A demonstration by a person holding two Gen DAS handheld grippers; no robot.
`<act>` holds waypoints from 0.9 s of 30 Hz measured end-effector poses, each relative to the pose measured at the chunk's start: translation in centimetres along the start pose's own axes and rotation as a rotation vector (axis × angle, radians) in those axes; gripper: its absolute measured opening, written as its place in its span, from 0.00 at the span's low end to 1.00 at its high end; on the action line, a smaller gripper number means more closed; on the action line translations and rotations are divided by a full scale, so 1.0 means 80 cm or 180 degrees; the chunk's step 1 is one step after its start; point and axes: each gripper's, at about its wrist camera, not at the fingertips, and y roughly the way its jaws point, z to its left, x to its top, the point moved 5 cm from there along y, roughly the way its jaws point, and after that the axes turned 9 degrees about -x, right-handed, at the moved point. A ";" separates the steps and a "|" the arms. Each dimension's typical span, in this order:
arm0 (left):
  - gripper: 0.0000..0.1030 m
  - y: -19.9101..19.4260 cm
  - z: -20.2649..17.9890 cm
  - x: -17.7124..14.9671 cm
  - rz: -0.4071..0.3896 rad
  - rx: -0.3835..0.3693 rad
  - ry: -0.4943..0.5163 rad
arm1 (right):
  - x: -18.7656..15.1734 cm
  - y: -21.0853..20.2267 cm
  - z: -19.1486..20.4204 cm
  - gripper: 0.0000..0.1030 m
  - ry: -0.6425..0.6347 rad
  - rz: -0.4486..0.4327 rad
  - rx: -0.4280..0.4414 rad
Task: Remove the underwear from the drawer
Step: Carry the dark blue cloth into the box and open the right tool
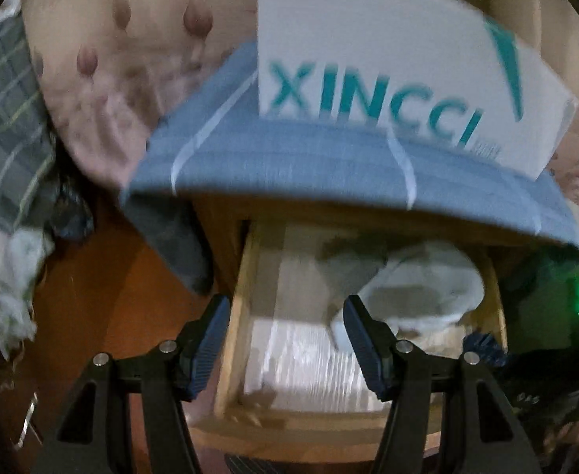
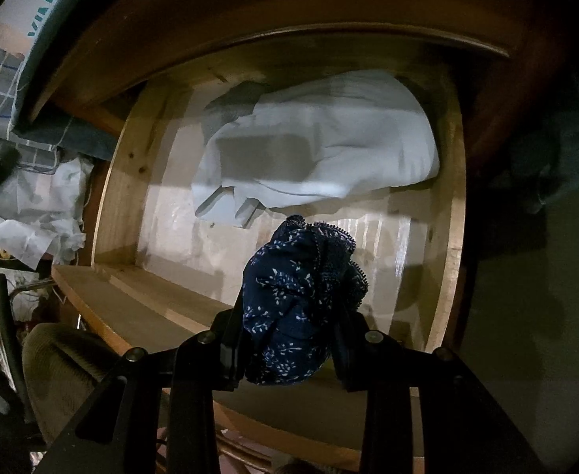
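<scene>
Navy underwear in right hand-held gripper above open drawer

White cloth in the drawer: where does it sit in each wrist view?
Left wrist view: white cloth lower right of centre, at the back right of the open drawer, under the blue cloth's edge.
Right wrist view: white cloth upper centre, at the drawer's far end, beyond the navy patterned underwear.
Shared landmark: the white box with teal lettering.

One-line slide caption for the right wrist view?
Right claw grips navy floral lace-trimmed underwear above open wooden drawer holding crumpled white cloth.
</scene>
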 end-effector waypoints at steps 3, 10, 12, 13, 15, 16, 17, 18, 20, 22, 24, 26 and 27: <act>0.60 0.018 0.003 -0.023 0.0088 0.0037 0.0024 | -0.001 0.000 -0.001 0.32 -0.0007 0.0004 -0.0032; 0.60 0.018 0.003 -0.034 -0.0030 -0.0132 0.0016 | -0.001 0.002 0.002 0.32 -0.0080 0.0003 -0.0170; 0.60 0.016 0.007 -0.035 -0.0093 -0.0149 -0.0045 | -0.001 0.001 0.001 0.32 -0.0097 -0.0003 -0.0218; 0.60 0.017 0.007 -0.035 -0.0097 -0.0170 -0.0071 | -0.001 0.001 0.002 0.32 -0.0110 -0.0013 -0.0251; 0.60 0.018 0.009 -0.036 -0.0082 -0.0166 -0.0095 | -0.001 -0.001 0.003 0.32 -0.0130 -0.0043 -0.0347; 0.60 0.019 0.009 -0.036 -0.0079 -0.0160 -0.0104 | -0.001 -0.001 0.004 0.32 -0.0146 -0.0041 -0.0363; 0.60 0.019 0.009 -0.036 -0.0076 -0.0155 -0.0110 | -0.001 -0.002 0.007 0.32 -0.0178 -0.0055 -0.0380; 0.60 0.019 0.010 -0.036 -0.0077 -0.0153 -0.0109 | 0.000 -0.004 0.009 0.32 -0.0199 -0.0092 -0.0395; 0.60 0.019 0.009 -0.037 -0.0066 -0.0182 -0.0101 | 0.000 -0.007 0.010 0.32 -0.0206 -0.0132 -0.0388; 0.60 0.019 0.010 -0.038 -0.0071 -0.0187 -0.0115 | 0.001 -0.011 0.010 0.32 -0.0219 -0.0173 -0.0446; 0.60 0.019 0.011 -0.039 -0.0077 -0.0183 -0.0122 | 0.001 -0.014 0.011 0.32 -0.0245 -0.0207 -0.0459; 0.60 0.020 0.012 -0.039 -0.0068 -0.0186 -0.0130 | 0.002 -0.017 0.012 0.32 -0.0256 -0.0234 -0.0501; 0.60 0.022 0.013 -0.039 -0.0051 -0.0181 -0.0134 | 0.002 -0.019 0.012 0.32 -0.0259 -0.0249 -0.0506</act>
